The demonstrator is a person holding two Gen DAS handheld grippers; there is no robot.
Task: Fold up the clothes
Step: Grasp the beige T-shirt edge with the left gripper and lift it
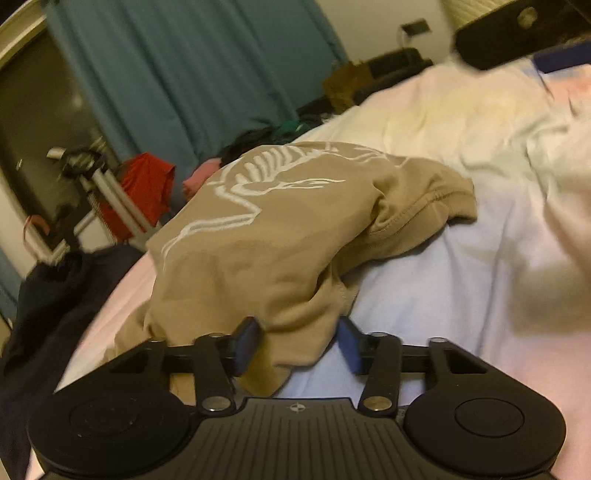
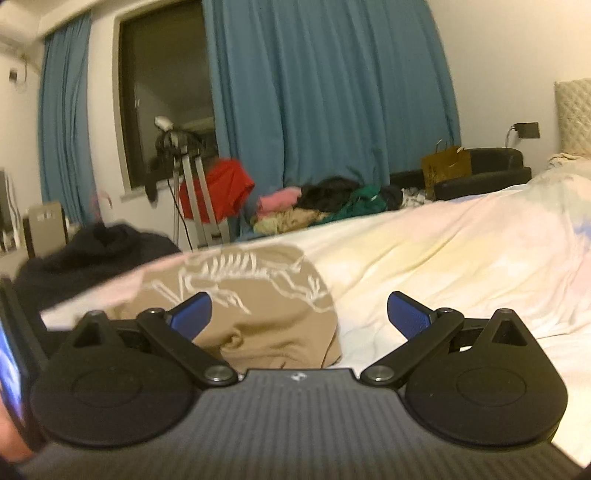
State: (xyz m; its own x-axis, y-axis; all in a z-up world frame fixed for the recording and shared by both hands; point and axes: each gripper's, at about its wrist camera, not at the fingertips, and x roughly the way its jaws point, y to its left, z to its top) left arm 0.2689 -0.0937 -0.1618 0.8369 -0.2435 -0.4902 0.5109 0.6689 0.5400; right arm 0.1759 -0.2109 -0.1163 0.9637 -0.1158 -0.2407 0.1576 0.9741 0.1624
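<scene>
Between the blue pads of our left gripper [image 1: 300, 345] sits a bunched edge of the tan shirt [image 1: 280, 236]. The pads flank the fold with a small gap on the right side, so we cannot tell whether they press it. Our right gripper [image 2: 299, 314] has its jaws spread wide, nothing between them but shirt and sheet lying beyond.

There is one shirt, crumpled on the bed [image 1: 461, 258] near its left edge, a white skeleton print [image 1: 266, 173] facing up. In the right view the gripper body hides its near hem, and a pale fold of sheet cuts off its left side.

Further out, one dark garment [image 1: 48, 295] lies at the bed's edge, its shape lost in shadow. One tripod [image 2: 195, 192] stands by the dark window [image 2: 166, 92], with a red cloth [image 2: 225, 188] behind it. A heap of clothes [image 2: 332, 203] lies by the two blue curtains [image 2: 325, 92]; we cannot count its pieces. At the left view's top right corner a blurred black shape [image 1: 517, 33] is cut off.
</scene>
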